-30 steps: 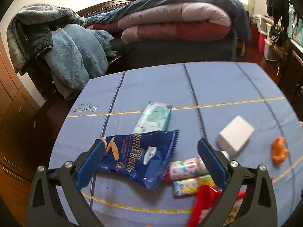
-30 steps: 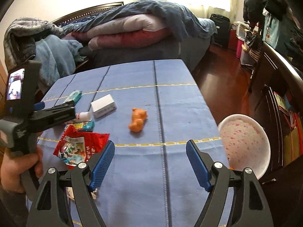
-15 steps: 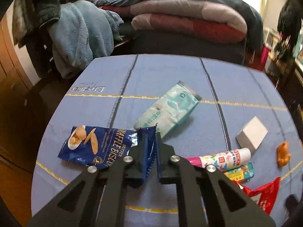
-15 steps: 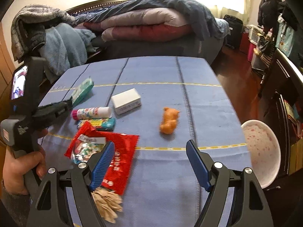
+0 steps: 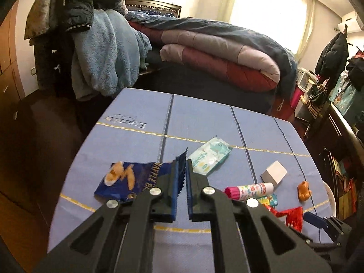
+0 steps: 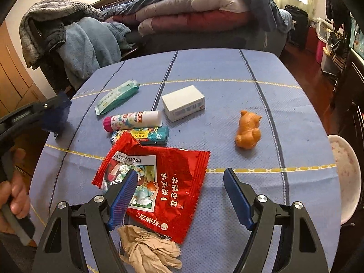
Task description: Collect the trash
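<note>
- One bed (image 5: 204, 52), heaped with folded quilts, is seen behind the table; the room's right side is cut off by the lens edge and hard to make out.
- One table (image 6: 227, 72) is covered by a blue cloth with dark and yellow lines.
- One white basin (image 6: 348, 177) is cut off at the table's right edge.
- One blue waffle-biscuit bag (image 5: 127, 179) is pinched at its serrated edge by the left gripper (image 5: 182, 177), jaws nearly closed; its lettering is partly hidden.
- One red snack wrapper (image 6: 163, 182) lies under the right gripper (image 6: 179, 195), jaws spread wide, nothing held; the left pad overlaps the wrapper.
- One crumpled tissue (image 6: 150, 248) is partly hidden beneath the wrapper's near corner.
- One wipes pack (image 6: 117, 96), white box (image 6: 183, 105), glue stick (image 6: 134, 120) and orange bear figure (image 6: 248, 132) lie beyond.
</note>
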{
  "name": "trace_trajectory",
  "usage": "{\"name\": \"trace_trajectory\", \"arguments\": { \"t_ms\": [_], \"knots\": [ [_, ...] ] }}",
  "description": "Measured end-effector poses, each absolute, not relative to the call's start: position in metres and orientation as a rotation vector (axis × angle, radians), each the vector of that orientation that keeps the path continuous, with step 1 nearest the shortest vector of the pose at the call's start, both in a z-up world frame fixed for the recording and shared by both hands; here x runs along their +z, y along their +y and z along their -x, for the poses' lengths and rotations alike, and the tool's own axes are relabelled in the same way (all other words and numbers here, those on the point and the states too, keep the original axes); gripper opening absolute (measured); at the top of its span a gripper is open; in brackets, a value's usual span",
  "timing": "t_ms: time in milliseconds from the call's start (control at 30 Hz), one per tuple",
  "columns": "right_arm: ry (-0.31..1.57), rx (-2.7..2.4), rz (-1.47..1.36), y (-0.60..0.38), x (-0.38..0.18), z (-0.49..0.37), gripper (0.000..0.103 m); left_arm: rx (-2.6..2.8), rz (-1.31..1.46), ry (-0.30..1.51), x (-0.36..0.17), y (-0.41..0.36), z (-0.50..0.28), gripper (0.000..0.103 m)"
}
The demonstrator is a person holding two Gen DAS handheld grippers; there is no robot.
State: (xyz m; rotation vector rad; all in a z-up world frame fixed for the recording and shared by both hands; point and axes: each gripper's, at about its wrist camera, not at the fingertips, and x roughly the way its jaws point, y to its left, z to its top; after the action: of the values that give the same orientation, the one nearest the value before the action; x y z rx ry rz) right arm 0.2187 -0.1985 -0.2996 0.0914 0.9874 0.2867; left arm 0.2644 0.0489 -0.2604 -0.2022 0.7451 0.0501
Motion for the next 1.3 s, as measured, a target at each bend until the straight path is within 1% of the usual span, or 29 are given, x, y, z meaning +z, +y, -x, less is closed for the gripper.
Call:
{"name": "trace_trajectory", "arguments": {
  "t_ms": [167, 300, 400, 533, 567, 600, 667, 700, 733, 767, 867, 967, 1300],
  "knots": [
    [0.992, 0.309, -0.096, -0.195, -0.303, -0.222, 0.078, -0.008, 0.278, 0.724, -0.249, 0.064, -0.252, 0.008],
    [0.994, 0.332, -0.102, -0.192, -0.306, -0.223, 0.078, 0.017, 0.228, 0.696, -0.241, 0.063, -0.245, 0.008],
    [0.995, 0.340, -0.093, -0.188, -0.307, -0.223, 0.078, 0.069, 0.192, 0.729, -0.253, 0.065, -0.247, 0.009],
    [0.993, 0.356, -0.086, -0.184, -0.308, -0.223, 0.078, 0.095, 0.214, 0.780, -0.271, 0.077, -0.251, 0.009],
    [0.993, 0.359, -0.085, -0.183, -0.308, -0.223, 0.076, 0.101, 0.215, 0.785, -0.273, 0.079, -0.252, 0.009],
    [0.992, 0.360, -0.080, -0.182, -0.308, -0.223, 0.073, 0.108, 0.215, 0.789, -0.275, 0.081, -0.252, 0.009],
    [0.990, 0.358, -0.067, -0.179, -0.307, -0.223, 0.043, 0.109, 0.221, 0.789, -0.276, 0.083, -0.251, 0.009],
    [0.989, 0.359, -0.060, -0.178, -0.307, -0.223, 0.036, 0.108, 0.221, 0.782, -0.274, 0.084, -0.250, 0.009],
    [0.991, 0.373, -0.065, -0.177, -0.306, -0.223, 0.020, 0.107, 0.219, 0.773, -0.272, 0.083, -0.248, 0.009],
    [0.991, 0.387, -0.078, -0.177, -0.306, -0.223, 0.017, 0.103, 0.217, 0.764, -0.270, 0.082, -0.247, 0.009],
    [0.962, 0.406, -0.093, -0.177, -0.299, -0.220, 0.010, 0.071, 0.229, 0.740, -0.261, 0.080, -0.242, 0.009],
    [0.929, 0.409, -0.094, -0.178, -0.289, -0.215, 0.007, 0.027, 0.252, 0.723, -0.252, 0.076, -0.237, 0.009],
    [0.832, 0.394, -0.129, -0.199, -0.258, -0.198, 0.003, -0.111, 0.255, 0.660, -0.220, 0.042, -0.222, 0.009]
  ]
}}
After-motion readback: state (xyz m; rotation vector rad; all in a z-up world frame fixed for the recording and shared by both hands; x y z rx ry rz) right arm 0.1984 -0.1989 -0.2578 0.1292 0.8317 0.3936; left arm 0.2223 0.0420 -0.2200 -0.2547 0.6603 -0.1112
